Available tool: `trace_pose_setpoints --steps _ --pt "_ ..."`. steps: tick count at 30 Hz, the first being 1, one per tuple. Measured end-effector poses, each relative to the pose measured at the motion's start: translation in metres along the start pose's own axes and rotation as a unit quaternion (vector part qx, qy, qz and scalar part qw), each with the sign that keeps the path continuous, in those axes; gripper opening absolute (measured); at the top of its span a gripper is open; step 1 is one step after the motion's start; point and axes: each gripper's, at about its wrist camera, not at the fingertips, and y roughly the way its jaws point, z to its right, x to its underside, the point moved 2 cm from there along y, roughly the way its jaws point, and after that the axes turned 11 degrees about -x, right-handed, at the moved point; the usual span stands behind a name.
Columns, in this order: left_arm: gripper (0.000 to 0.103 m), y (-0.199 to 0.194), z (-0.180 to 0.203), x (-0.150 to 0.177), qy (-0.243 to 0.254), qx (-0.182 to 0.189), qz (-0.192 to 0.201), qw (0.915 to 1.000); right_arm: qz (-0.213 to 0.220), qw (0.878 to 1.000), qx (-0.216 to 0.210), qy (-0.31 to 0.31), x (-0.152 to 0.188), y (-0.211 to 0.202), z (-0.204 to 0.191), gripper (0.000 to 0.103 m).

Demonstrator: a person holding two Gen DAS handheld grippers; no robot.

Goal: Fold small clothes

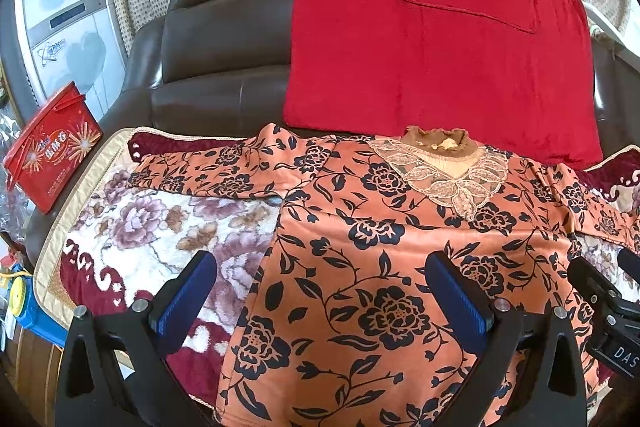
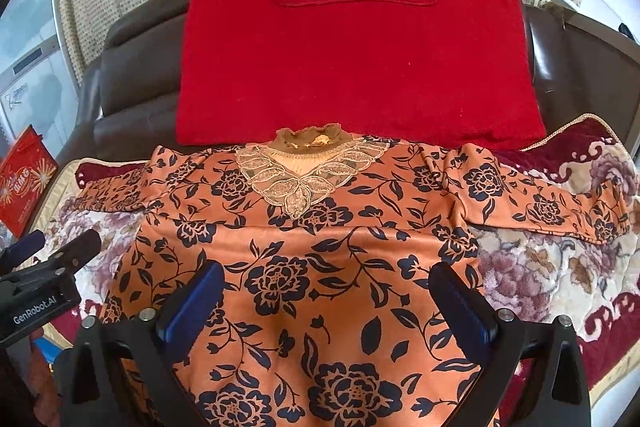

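Note:
An orange top with dark blue flowers (image 1: 360, 267) (image 2: 320, 247) lies flat, front up, on a floral blanket. Its lace collar (image 1: 452, 179) (image 2: 304, 179) points away from me. One sleeve (image 1: 200, 167) stretches left and the other sleeve (image 2: 560, 203) stretches right. My left gripper (image 1: 324, 291) hovers open over the top's left side, with nothing between its blue pads. My right gripper (image 2: 328, 303) is open above the middle of the top's body and holds nothing. Each gripper also shows at the edge of the other's view: the right gripper (image 1: 604, 263) and the left gripper (image 2: 56, 243).
The floral blanket (image 1: 140, 227) (image 2: 540, 267) covers the seat of a dark brown leather sofa (image 1: 224, 39). A red cushion (image 1: 420, 47) (image 2: 352, 59) leans on the sofa back just behind the collar. A red box (image 1: 52, 155) sits at the far left.

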Motion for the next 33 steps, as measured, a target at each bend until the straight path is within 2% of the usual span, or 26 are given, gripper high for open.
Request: trace_pose_setpoints --steps 12,16,20,22,25,26,28,29,30,31,33 --pt "0.103 0.002 0.003 0.002 0.0 0.009 -0.019 0.9998 -0.002 1.0 -0.001 -0.004 -0.001 -0.001 -0.002 0.103" --pt "0.103 0.003 0.004 0.002 0.007 -0.005 -0.008 0.9999 0.007 1.0 -0.018 0.005 0.0 -0.003 0.002 0.103" --pt "0.103 0.017 -0.004 0.006 0.013 -0.034 -0.01 0.9993 0.026 0.991 -0.096 0.086 0.008 -0.009 0.043 0.103" --pt "0.103 0.029 -0.009 0.011 0.011 -0.035 -0.024 0.999 0.037 0.982 -0.111 0.147 0.018 -0.014 0.084 0.103" --pt "0.103 0.054 -0.02 0.023 0.004 -0.031 -0.061 0.9977 0.062 0.957 -0.114 0.258 0.037 -0.025 0.165 0.103" --pt "0.103 0.06 -0.022 0.027 -0.006 -0.027 -0.067 0.9974 0.08 0.944 -0.113 0.299 0.045 -0.031 0.2 0.103" --pt "0.103 0.069 -0.027 0.033 -0.011 -0.032 -0.083 0.996 0.113 0.909 -0.103 0.389 0.063 -0.042 0.274 0.103" --pt "0.103 0.072 -0.029 0.035 -0.009 -0.038 -0.087 0.9954 0.126 0.894 -0.104 0.418 0.068 -0.046 0.298 0.103" --pt "0.103 0.075 -0.029 0.035 -0.005 -0.049 -0.088 0.9949 0.157 0.868 -0.115 0.458 0.075 -0.052 0.336 0.103" --pt "0.103 0.075 -0.029 0.034 0.003 -0.059 -0.086 0.9945 0.178 0.851 -0.118 0.479 0.079 -0.056 0.363 0.103" --pt "0.103 0.076 -0.026 0.031 0.014 -0.073 -0.078 0.9942 0.193 0.838 -0.107 0.498 0.078 -0.057 0.401 0.102"
